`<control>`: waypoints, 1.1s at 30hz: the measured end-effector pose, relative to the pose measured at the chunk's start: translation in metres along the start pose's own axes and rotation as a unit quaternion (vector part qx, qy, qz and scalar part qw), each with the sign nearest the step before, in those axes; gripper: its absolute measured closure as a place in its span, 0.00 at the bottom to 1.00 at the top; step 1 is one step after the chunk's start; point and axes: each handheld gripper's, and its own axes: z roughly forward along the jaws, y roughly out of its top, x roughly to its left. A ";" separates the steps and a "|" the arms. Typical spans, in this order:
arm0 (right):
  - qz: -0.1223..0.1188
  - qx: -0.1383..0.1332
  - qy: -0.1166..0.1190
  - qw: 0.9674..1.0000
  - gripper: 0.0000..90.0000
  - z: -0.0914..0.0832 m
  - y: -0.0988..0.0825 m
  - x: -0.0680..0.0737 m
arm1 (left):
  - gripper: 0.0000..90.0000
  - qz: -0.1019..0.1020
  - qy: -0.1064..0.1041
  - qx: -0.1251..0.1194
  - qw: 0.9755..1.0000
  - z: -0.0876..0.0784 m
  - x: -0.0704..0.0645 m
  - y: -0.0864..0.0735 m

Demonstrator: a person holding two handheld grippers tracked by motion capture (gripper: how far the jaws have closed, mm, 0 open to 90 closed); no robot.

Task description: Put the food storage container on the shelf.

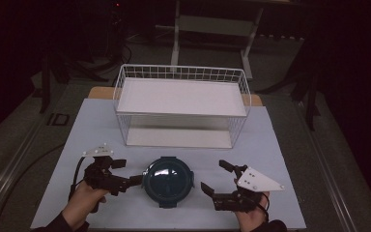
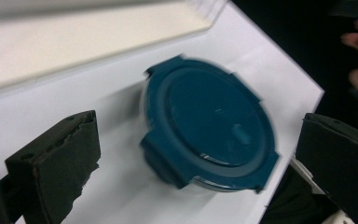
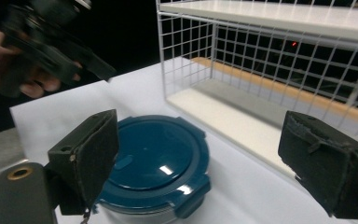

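- My left gripper (image 1: 127, 171) is spread wide with nothing between its jaws; it sits near the front edge of the table (image 1: 280, 159), on its left half, with its lower jaw tip right at the left rim of the container (image 1: 167, 180).
- In the left gripper view the container (image 2: 212, 123) lies ahead, between my two black jaws, and is touched by neither.
- My right gripper (image 1: 216, 178) is also wide open and empty, near the front edge on the table's right half, just beside the container's right side but apart from it.
- The round dark-teal container stands upright near the middle of the front edge, between both grippers, with its lid on and facing up.
- Being round, it has no long axis; its clip tabs stick out at the near, far, left and right sides.
- Behind it, toward the back edge, stands a white wire basket (image 1: 181, 72) with a white shelf (image 1: 181, 96), well apart from the container.
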 end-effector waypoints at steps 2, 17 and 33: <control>0.000 0.006 0.001 1.000 0.12 0.002 -0.001 0.002 | 0.00 -0.019 0.004 0.011 1.000 0.006 0.005 -0.001; -0.004 0.029 0.002 1.000 0.13 0.012 -0.007 0.008 | 0.07 -0.179 -0.063 0.101 0.977 0.042 0.038 -0.014; 0.004 0.045 0.001 0.999 0.16 0.014 -0.010 0.006 | 0.56 -0.283 -0.124 0.108 0.945 0.056 0.054 -0.026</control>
